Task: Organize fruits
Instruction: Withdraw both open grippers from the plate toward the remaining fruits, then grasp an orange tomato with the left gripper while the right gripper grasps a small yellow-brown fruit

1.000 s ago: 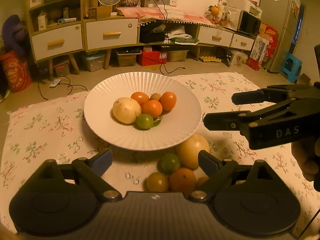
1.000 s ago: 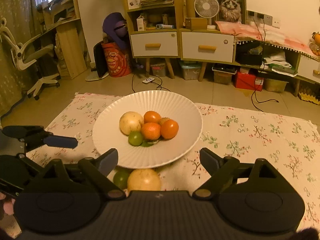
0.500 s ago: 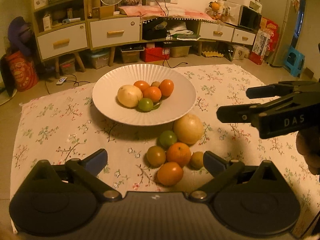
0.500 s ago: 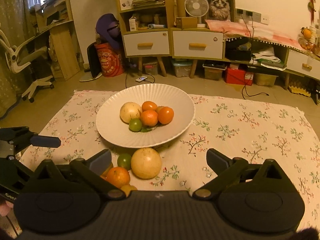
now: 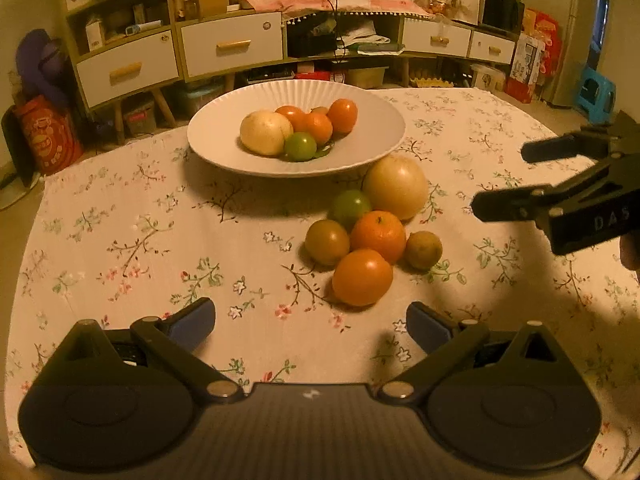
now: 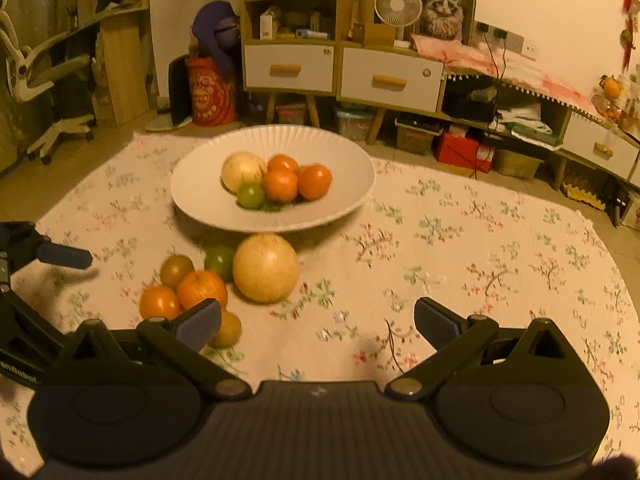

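Both pairs of tongs hang wide open and empty above the cloth-covered surface point(image 5: 120, 208) — the left tongs point(image 5: 310, 322) and the right tongs point(image 6: 318, 320) side by side, each with room between its pads for a fruit. Just ahead of the left tongs lies the loose cluster: an orange fruit point(image 5: 362, 277) nearest, another orange point(image 5: 378, 236) behind it, a brownish one point(image 5: 327, 242), a small one point(image 5: 424, 250), a green one point(image 5: 350, 208) and a large pale fruit point(image 5: 396, 188). Beyond them stands the white plate point(image 5: 360, 152), already holding several fruits, presumably the gathering place. Held back like this, the tongs seem to be choosing — the nearest orange looks the easiest pick.
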A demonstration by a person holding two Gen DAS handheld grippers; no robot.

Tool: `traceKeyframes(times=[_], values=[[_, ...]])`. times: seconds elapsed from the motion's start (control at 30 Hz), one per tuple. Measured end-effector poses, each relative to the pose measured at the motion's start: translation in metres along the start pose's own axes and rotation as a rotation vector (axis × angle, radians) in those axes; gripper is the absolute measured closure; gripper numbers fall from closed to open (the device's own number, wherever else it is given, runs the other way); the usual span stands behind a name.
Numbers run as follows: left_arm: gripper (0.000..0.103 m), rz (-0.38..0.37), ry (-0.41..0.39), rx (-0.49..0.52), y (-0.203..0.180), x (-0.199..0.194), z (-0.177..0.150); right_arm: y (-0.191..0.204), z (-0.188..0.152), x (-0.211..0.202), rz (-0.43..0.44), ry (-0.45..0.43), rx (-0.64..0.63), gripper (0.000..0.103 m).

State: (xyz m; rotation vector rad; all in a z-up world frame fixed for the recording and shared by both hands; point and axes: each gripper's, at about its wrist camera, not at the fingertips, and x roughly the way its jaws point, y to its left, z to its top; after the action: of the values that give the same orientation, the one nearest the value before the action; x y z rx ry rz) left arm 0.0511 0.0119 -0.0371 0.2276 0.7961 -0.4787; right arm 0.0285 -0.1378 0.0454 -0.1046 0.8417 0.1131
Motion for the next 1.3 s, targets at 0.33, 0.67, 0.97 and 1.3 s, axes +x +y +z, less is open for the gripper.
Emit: traceKeyframes(times=[0.33,0.67,0.97,1.3], values=[[0.003,-0.038,-0.043,-0.001,-0.008,0.013,-0.006,-0.003,-0.017,0.008,-0.008,0.052,-0.026,0.0],[0.029,-0.092,-0.064,0.06,-0.02,0.019,0.0,0.007,-0.027,0.014,0.009,0.084,-0.099,0.0],[0.055,-0.111,-0.058,0.062,-0.022,0.021,0.007,0.012,-0.029,0.015,0.034,0.1,-0.125,0.0],[0.061,-0.092,-0.027,-0.004,-0.013,0.016,0.009,0.018,-0.028,0.02,0.101,0.095,-0.091,0.002]])
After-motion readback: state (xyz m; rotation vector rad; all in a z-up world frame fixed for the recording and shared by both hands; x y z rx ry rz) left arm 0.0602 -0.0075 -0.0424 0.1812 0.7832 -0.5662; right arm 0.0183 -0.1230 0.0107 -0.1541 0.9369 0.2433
